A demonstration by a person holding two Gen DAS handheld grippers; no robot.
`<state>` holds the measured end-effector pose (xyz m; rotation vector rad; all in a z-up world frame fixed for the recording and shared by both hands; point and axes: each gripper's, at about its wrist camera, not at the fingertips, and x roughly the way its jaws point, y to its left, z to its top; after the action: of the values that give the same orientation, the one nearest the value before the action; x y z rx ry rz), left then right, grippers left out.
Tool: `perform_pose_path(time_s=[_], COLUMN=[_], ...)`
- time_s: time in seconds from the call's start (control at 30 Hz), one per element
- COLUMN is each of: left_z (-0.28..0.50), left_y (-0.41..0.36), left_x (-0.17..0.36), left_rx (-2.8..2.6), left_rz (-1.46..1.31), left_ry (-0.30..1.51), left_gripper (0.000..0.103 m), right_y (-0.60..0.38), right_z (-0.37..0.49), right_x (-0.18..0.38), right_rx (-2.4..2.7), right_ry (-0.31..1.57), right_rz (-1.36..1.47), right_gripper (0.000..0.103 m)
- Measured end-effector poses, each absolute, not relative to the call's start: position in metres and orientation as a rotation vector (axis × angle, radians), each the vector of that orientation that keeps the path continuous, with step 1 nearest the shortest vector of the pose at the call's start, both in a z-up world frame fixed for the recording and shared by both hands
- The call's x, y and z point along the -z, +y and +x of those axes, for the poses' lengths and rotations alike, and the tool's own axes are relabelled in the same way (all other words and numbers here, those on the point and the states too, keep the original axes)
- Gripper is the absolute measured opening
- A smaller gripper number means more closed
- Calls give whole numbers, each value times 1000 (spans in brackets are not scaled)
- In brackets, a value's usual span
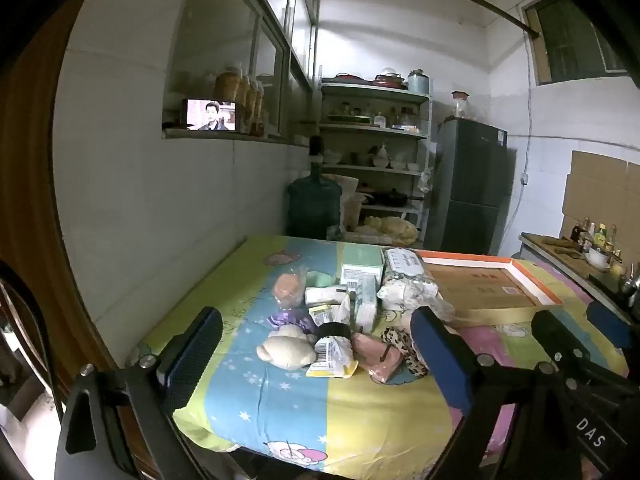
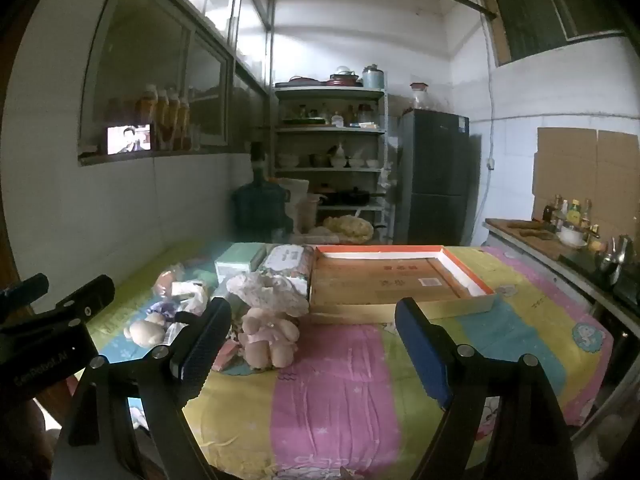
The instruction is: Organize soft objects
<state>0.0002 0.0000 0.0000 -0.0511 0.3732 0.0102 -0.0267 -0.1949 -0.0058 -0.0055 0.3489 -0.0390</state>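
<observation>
Both my grippers hang with jaws spread wide, nothing between them: my left gripper (image 1: 316, 354) above the pile of soft things (image 1: 344, 316), my right gripper (image 2: 312, 344) over the striped sheet (image 2: 332, 392); only the left wrist view shows the cream plush (image 1: 286, 350), the leopard-print cloth (image 1: 404, 346) and the labelled packets; only the right shows the pink plush toy (image 2: 270, 338) whole; the shallow cardboard box (image 2: 394, 280) sits just right of the pile; the packets' print is too small to read.
</observation>
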Motion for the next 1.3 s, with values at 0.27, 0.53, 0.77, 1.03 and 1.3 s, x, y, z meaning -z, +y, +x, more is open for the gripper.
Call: perform_pose_path(time_s=[0.27,0.53,0.77,1.03,1.3], left_z=[1,2,-2,-1,-1], left_y=[-7,-6,-9,-9,-12], left_x=[9,5,5,5,7], left_rx=[-6,-5,6,11,20], left_rz=[-31,-27,-26,-24,-17], left_ry=[374,380,385,387,393], left_gripper=[95,95,95,95,95], right_y=[-195,-197,-195,-194,-194], right_z=[-27,-26,-26,-26,-26], right_x=[6,6,6,5,6], right_rx=[41,42,39,38,37], right_ry=[352,352,355,356,356], right_rz=[-9,-9,-8,-8,-9], right_gripper=[85,85,85,85,85])
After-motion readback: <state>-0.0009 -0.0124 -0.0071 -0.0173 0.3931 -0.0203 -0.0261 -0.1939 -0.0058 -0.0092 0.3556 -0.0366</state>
